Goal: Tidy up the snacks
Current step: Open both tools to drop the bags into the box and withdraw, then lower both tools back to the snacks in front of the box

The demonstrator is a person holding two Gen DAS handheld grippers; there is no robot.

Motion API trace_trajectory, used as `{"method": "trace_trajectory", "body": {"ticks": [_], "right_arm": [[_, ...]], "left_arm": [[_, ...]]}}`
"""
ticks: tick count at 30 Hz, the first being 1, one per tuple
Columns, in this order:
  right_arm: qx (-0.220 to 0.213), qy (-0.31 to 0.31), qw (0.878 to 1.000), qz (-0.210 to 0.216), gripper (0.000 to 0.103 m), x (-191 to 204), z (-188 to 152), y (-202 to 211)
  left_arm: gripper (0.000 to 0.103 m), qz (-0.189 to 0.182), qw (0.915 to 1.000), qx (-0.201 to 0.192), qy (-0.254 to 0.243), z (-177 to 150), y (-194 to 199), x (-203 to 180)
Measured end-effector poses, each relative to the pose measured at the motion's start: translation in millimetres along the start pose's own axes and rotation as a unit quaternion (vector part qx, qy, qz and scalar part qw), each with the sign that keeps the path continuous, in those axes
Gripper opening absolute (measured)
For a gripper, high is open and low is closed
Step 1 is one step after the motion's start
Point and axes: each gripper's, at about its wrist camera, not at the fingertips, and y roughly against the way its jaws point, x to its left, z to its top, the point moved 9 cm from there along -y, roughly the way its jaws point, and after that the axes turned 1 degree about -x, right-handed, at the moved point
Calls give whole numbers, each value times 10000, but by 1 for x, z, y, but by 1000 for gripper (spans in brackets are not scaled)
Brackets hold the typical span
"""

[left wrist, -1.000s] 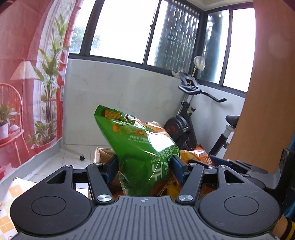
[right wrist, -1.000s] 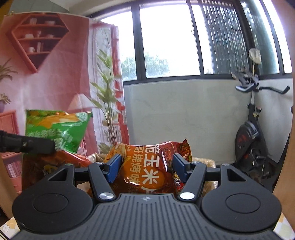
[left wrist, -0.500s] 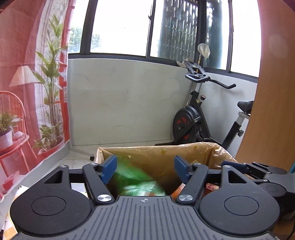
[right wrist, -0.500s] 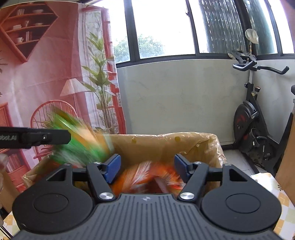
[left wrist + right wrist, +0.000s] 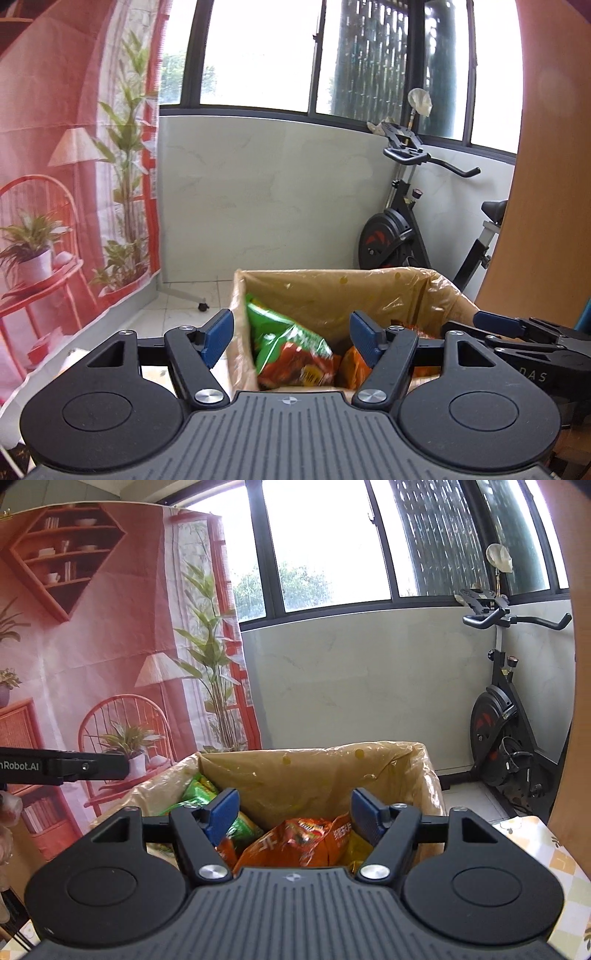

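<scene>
A cardboard box lined with a yellowish plastic bag (image 5: 332, 291) (image 5: 306, 775) stands just ahead of both grippers. A green snack bag (image 5: 284, 339) lies inside it at the left, also seen in the right wrist view (image 5: 195, 794). An orange snack bag (image 5: 299, 838) lies inside at the middle, its edge showing in the left wrist view (image 5: 351, 365). My left gripper (image 5: 291, 338) is open and empty above the box. My right gripper (image 5: 293, 814) is open and empty above the orange bag. The right gripper's body (image 5: 517, 332) shows at the right of the left wrist view.
An exercise bike (image 5: 406, 229) (image 5: 509, 731) stands behind the box at the right by a white wall. A red printed backdrop (image 5: 92, 646) hangs at the left. A wooden panel (image 5: 546, 184) rises at the right. A patterned tablecloth (image 5: 561, 867) covers the table.
Both grippers opened and let go of their snack bags. The green bag and the orange bag dropped into the box and now lie still there.
</scene>
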Motion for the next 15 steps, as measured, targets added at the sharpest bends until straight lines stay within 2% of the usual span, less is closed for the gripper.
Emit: {"method": "trace_trajectory", "body": {"ticks": [8, 15], "right_arm": [[-52, -114, 9999, 52, 70, 11, -23, 35], [-36, -79, 10000, 33, 71, 19, -53, 53]], "left_arm": [[72, 158, 9999, 14, -41, -19, 40, 22], [72, 177, 9996, 211, 0, -50, 56, 38]]}}
